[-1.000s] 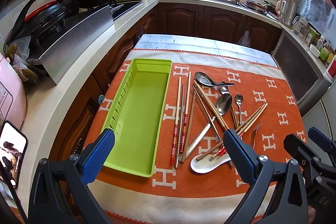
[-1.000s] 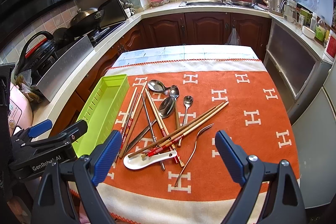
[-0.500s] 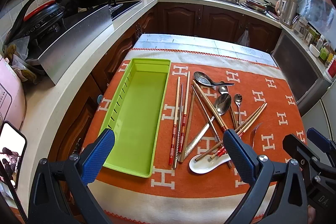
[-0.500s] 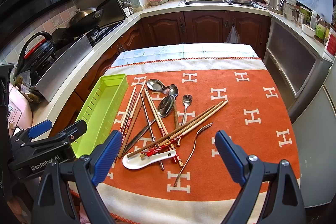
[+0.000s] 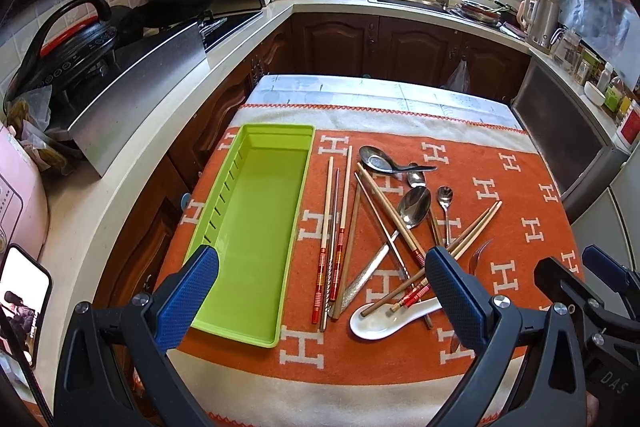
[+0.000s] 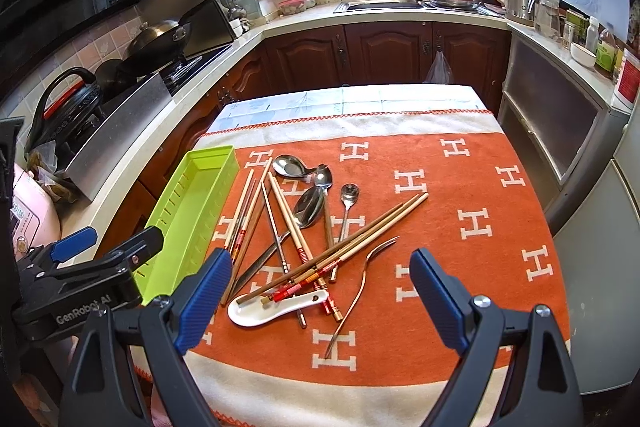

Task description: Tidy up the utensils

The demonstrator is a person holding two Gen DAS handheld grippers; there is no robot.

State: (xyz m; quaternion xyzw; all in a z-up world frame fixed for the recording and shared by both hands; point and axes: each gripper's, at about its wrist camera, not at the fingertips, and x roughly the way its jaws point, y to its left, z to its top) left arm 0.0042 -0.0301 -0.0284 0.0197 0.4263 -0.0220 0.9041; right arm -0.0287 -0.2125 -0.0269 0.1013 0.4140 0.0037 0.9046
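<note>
Left claw [image 5: 320, 287] gapes above green tray [image 5: 256, 227]; utensil pile [image 5: 400, 239] beside it.

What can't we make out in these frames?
- Fork: left view, its handle is hidden behind a finger.
- Tray: left view, near left corner covered by the other finger; right view, near end behind the left gripper's body.
- Chopsticks' near ends: right view, a finger covers them.
</note>
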